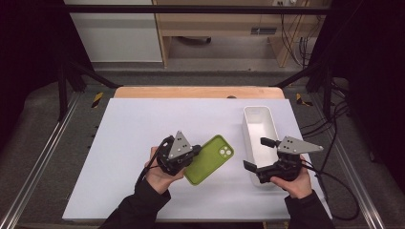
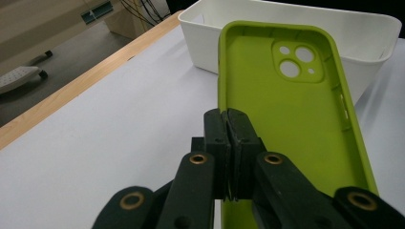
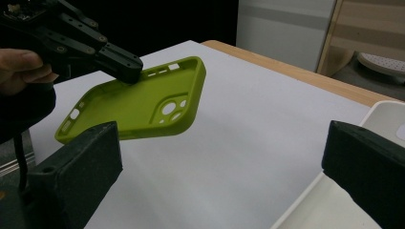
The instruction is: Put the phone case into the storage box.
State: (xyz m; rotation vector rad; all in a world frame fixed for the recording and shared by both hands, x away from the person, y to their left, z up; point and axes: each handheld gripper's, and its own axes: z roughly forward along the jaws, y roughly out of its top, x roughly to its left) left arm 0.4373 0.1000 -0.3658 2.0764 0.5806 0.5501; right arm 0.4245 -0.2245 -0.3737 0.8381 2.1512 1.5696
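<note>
One green case (image 1: 208, 160), no writing legible

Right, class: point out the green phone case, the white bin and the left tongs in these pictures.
green phone case (image 2: 286, 109): left gripper view, on its inner back panel.
white bin (image 1: 258, 125): high view, on its bare floor towards the far end.
left tongs (image 2: 228, 129): left gripper view, between the tips, shut on the case's edge.

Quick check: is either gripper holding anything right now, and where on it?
The left gripper is shut on the green phone case, pinching its long side wall. The right gripper is open, holding nothing.
</note>
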